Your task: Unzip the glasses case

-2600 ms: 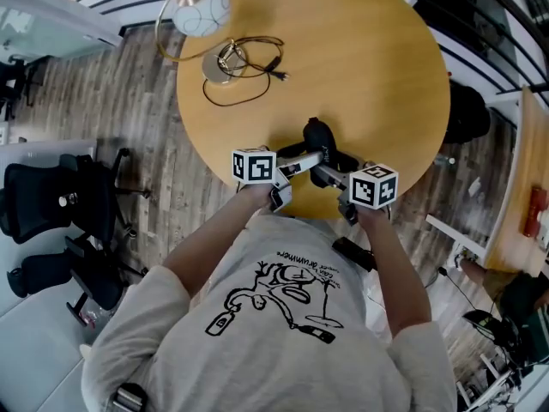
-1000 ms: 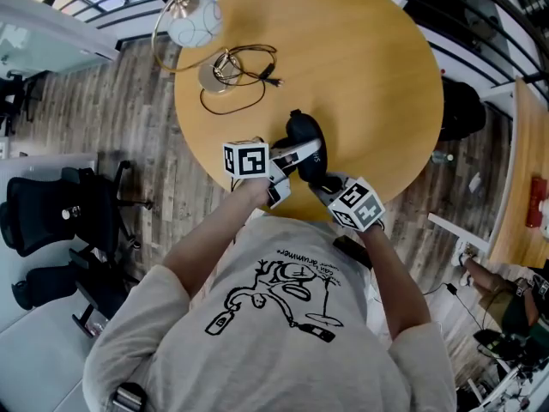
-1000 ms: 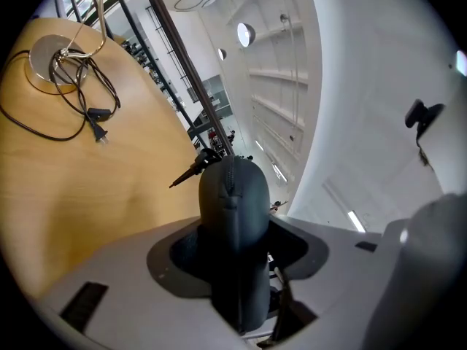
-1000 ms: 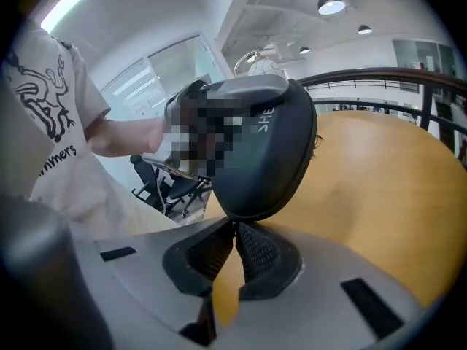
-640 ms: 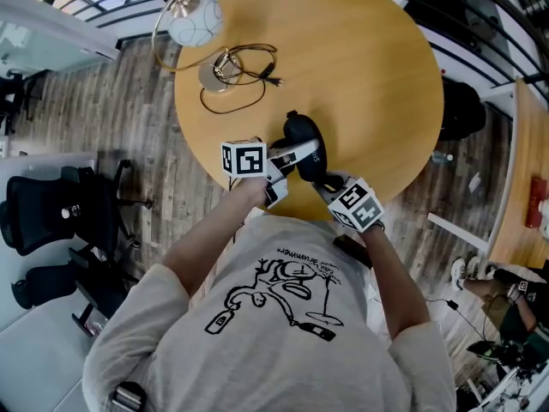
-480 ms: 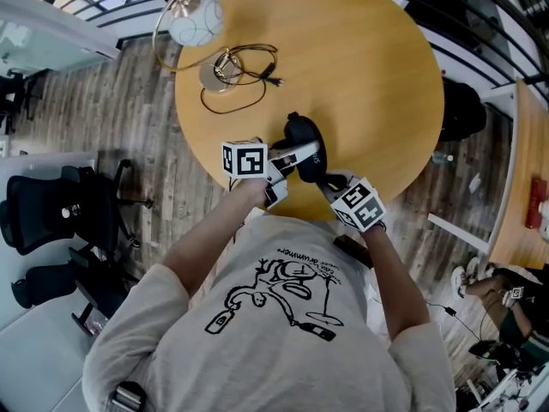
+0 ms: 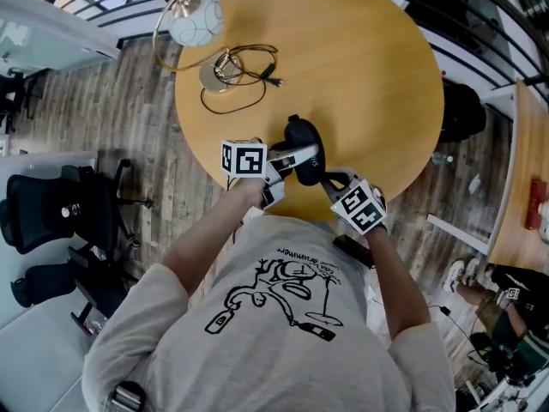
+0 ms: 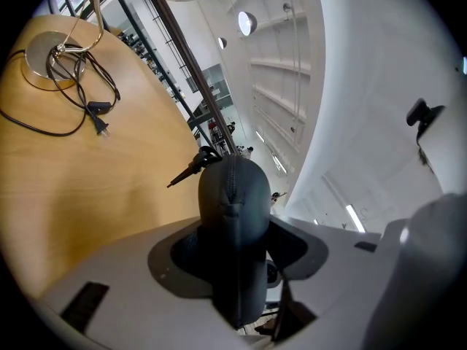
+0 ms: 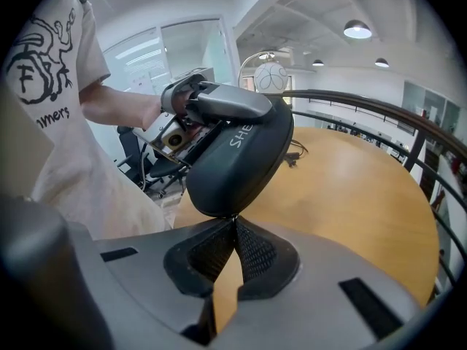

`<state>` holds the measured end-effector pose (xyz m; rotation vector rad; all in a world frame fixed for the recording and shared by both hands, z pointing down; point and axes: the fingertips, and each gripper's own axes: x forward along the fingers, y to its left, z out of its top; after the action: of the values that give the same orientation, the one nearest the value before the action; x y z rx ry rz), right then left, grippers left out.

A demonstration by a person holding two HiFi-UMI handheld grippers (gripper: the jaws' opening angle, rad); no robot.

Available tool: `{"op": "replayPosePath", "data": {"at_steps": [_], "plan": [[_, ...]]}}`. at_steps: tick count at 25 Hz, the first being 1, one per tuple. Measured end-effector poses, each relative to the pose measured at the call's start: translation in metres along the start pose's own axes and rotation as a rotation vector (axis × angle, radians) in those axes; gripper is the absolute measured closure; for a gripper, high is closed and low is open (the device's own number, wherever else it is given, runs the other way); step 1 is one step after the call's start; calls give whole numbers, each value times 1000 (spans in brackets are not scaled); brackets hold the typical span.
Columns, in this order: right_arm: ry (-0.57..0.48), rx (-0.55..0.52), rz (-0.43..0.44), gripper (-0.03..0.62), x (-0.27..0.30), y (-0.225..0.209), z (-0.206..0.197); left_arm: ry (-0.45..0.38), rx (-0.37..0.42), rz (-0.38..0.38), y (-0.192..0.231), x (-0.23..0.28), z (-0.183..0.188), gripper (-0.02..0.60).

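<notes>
- Head view: the right gripper has drawn nearer the person; the black glasses case hangs over the table edge.
- Left gripper view: the left gripper clamps the case.
- Right gripper view: jaws together, tips at the case's end.

Your left tongs point nearly level, jaws clamped across the glasses case. Your right tongs tilt steeply down, jaws pressed fully together, tips at the case's near end.
</notes>
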<state>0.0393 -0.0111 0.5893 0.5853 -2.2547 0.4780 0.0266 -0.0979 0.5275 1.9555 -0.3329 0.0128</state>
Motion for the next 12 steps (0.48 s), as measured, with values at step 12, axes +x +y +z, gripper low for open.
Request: {"op": "replayPosePath", "data": {"at_steps": [12], "plan": [[50, -167, -71, 572, -3, -11, 2, 128, 37, 12, 0, 2, -21, 364]]}}
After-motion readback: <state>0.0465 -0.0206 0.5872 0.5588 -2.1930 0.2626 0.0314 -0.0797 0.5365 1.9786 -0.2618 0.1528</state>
